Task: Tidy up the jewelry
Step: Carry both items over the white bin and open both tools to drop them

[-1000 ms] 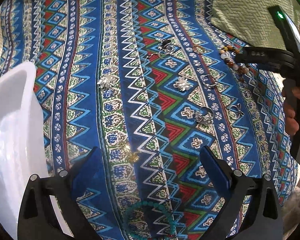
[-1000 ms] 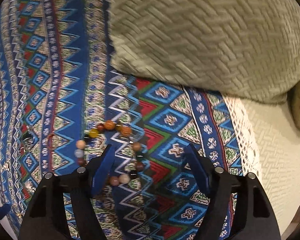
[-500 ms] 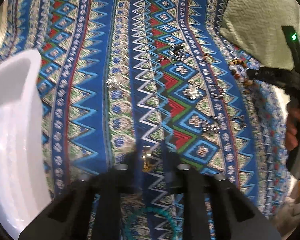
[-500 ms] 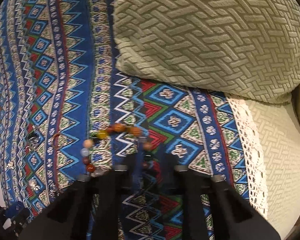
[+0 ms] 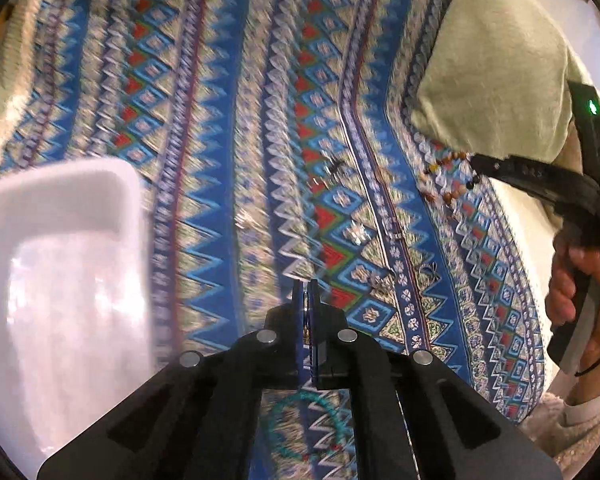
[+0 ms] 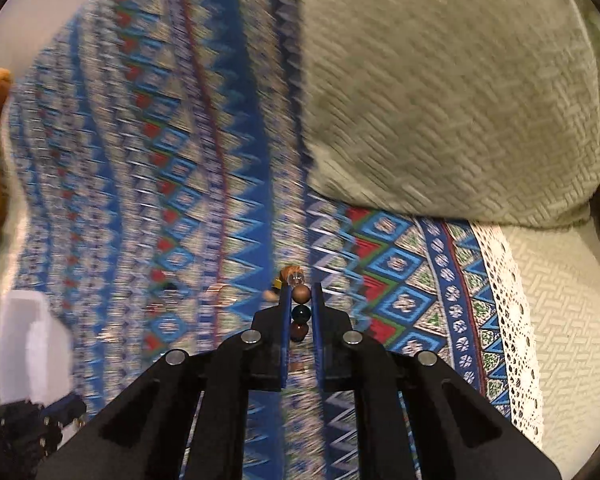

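The bead bracelet (image 6: 301, 304) is pinched in the right hand-held gripper (image 6: 300, 292). The left hand-held gripper (image 5: 307, 292) is clamped narrow on something small, near the white tray (image 5: 60, 184).

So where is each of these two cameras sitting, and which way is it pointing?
Left wrist view: on the left gripper, looking down along its shut jaws at the patterned cloth, white tub and the person's right hand.
Right wrist view: on the right gripper, jaws shut on a bead bracelet, facing the cloth and green pillow.
Shared: cloth, pillow, bracelet, tub.
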Motion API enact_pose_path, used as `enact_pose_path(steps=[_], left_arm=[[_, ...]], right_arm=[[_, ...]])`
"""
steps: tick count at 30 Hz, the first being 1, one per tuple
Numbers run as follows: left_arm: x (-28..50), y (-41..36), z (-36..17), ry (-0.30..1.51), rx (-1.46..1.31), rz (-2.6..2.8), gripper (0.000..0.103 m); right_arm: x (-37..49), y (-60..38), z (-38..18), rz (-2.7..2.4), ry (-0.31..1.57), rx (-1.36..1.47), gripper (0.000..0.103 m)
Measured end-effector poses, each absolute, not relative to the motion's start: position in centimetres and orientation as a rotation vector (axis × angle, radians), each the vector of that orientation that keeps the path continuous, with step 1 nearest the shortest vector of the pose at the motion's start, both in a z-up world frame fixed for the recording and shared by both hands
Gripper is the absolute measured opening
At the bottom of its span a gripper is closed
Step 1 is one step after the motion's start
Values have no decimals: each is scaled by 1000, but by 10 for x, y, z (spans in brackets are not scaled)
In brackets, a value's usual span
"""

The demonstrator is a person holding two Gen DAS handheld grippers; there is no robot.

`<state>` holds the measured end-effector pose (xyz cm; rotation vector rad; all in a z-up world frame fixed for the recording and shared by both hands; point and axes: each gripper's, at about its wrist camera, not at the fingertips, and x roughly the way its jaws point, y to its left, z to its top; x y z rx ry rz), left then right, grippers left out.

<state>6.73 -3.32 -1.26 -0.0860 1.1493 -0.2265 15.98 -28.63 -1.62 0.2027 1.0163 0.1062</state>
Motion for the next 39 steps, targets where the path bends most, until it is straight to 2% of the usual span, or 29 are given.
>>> enact_pose_path(steps=[5, 13, 17, 23, 30, 39], left_arm=[[65, 24, 17, 1136, -127, -184, 2], [53, 114, -2, 1171, -106, 8, 2], [44, 142, -18, 1200, -72, 62, 2], [37, 152, -40, 1236, 15, 85, 2], [34, 146, -58, 1280, 52, 99, 5], [28, 145, -43, 1242, -16, 80, 7]], right_arm=[[134, -237, 33, 245, 939, 160, 11], [77, -117, 97, 553, 888, 65, 11], [55, -49, 82, 658, 966, -38, 11], [38, 16, 25, 715, 1102, -131, 11], [35, 29, -1, 704, 1143, -172, 11], [46, 26, -14, 685, 1169, -179, 11]])
